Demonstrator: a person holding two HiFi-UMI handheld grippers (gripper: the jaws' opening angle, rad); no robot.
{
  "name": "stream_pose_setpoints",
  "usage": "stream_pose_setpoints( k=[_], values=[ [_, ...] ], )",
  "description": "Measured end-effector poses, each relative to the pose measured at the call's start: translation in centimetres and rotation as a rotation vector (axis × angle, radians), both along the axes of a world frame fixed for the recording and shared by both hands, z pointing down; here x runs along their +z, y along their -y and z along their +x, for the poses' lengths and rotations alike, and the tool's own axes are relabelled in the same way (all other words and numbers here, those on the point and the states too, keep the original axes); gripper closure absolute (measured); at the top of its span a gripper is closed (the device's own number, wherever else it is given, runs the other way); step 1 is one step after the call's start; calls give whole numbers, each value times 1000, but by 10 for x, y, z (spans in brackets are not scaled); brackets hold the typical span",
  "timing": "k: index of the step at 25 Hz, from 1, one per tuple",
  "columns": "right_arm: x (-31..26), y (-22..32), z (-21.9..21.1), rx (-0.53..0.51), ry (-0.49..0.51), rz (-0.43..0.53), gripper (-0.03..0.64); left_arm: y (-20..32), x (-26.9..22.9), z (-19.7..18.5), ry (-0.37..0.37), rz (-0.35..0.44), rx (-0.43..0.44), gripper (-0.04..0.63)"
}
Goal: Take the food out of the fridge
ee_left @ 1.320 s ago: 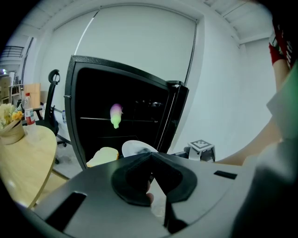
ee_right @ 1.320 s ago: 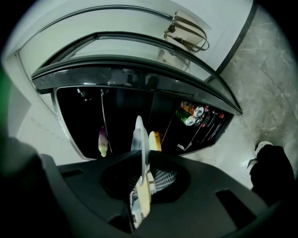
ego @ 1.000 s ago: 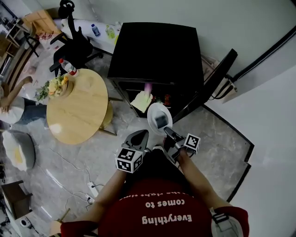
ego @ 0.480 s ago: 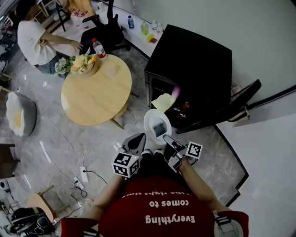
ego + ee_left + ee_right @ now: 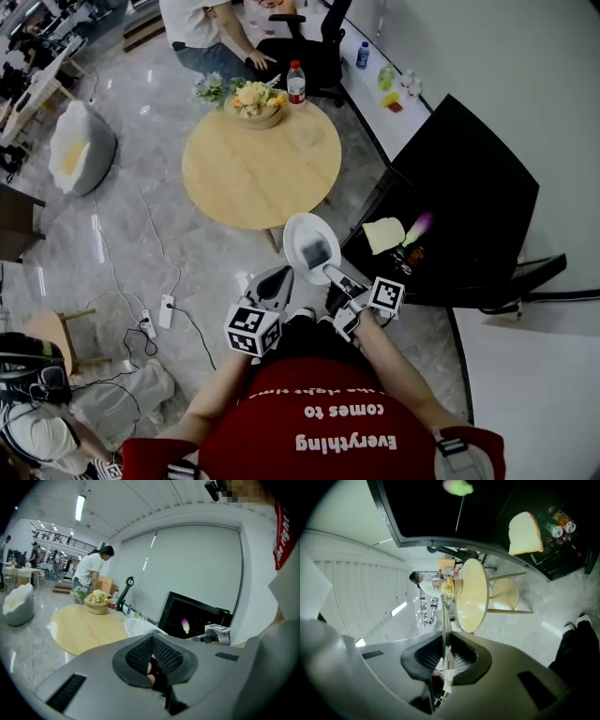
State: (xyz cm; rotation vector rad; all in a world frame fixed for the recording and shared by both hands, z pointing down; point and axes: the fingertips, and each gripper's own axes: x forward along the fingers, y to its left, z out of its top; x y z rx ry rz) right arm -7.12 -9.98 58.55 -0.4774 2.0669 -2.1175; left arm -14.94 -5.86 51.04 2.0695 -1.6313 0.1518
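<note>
My right gripper (image 5: 333,275) is shut on the rim of a white plate (image 5: 311,246) with a dark patch on it, held out in front of me between the round table and the fridge. Along the right gripper's jaws (image 5: 445,654) the plate (image 5: 444,616) shows edge-on as a thin line. The left gripper (image 5: 279,280) hangs just left of it, shut and empty (image 5: 153,654); the plate (image 5: 139,626) shows past its jaws. The black fridge (image 5: 469,202) stands open at the right with a bread slice (image 5: 382,234) and a pink-green item (image 5: 419,223) inside.
A round wooden table (image 5: 258,173) carries a flower bowl (image 5: 256,101) and a bottle (image 5: 296,82). A person sits beyond it by a black chair (image 5: 314,52). Cables and a power strip (image 5: 146,323) lie on the floor at left, near a beanbag (image 5: 80,145).
The view has swung from the fridge toward the round table. Both grippers moved left with it, the right one carrying the plate away from the fridge opening. The jaws look unchanged.
</note>
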Motion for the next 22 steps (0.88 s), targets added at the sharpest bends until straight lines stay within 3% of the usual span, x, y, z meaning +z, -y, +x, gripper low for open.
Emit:
stream_pose_setpoints(
  k=[8,16,22],
  values=[
    [8,10,-83,-140,-16,-41,575,-6,9,-73,4,4,-199,591],
    [35,31,-140,-154,-106,-101,574,-3,12,-116,14,17,-304,591],
    [65,58,-178,-159,-189,-100,574,1,20,-159,66,25,-383,591]
  ],
)
